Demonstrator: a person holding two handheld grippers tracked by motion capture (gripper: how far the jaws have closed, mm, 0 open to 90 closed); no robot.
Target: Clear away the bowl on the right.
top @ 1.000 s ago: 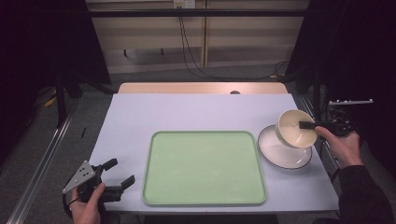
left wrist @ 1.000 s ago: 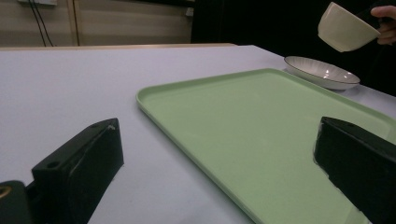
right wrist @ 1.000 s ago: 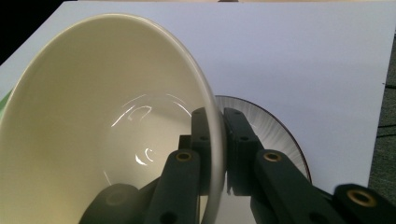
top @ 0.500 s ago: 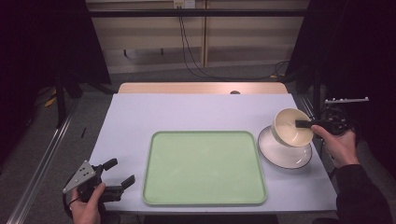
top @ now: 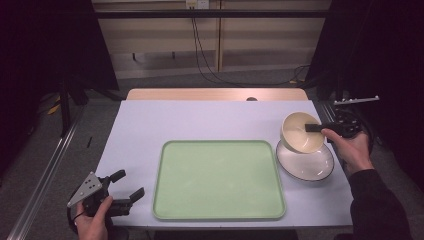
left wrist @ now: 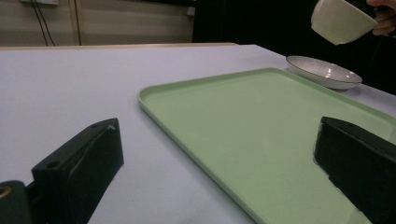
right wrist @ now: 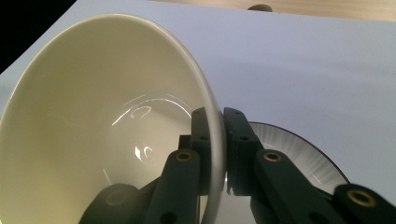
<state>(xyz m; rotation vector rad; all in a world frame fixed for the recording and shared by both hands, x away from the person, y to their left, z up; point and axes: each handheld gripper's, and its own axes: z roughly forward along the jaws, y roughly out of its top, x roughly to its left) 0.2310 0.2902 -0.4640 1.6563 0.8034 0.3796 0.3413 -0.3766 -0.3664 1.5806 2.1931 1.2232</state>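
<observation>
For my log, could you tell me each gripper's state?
Left gripper: open, empty.
Right gripper: shut on the bowl rim.

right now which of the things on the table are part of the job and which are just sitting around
In the job:
- cream bowl, lifted and tilted, its rim pinched by the right gripper
- white plate under the bowl
- green tray, possibly where the bowl goes

Just lying about:
- left gripper, open and idle at the table's near left corner
- cables on the floor behind
</observation>
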